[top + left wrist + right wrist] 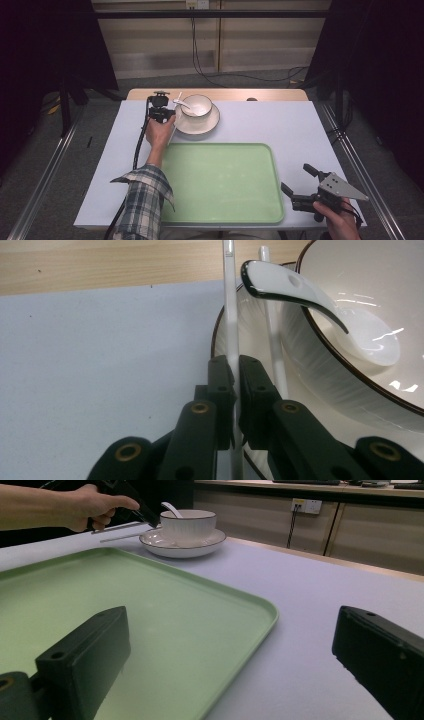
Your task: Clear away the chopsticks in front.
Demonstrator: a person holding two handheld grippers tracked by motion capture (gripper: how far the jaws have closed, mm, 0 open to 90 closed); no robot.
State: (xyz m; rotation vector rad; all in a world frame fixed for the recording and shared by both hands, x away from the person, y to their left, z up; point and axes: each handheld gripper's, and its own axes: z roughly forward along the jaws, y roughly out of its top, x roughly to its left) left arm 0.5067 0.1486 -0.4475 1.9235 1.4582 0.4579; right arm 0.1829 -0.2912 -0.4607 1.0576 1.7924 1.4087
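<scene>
A white bowl [196, 105] stands on a white plate [210, 122] at the far middle of the table, with a white spoon [300, 290] resting in it. My left gripper [169, 114] is at the plate's left rim. In the left gripper view it [236, 385] is shut on a white chopstick [231, 315] that points away over the rim. A second chopstick [272, 340] lies beside it, outside the jaws, against the bowl [350, 390]. My right gripper [298, 179] is open and holds nothing at the front right, just off the right edge of the green tray [220, 180].
The tray [150, 605] takes up the front middle of the lavender mat [280, 125]. Bare mat lies to its right and between it and the plate [200, 547]. A wooden table edge [225, 94] runs behind the bowl. Metal rails flank the table.
</scene>
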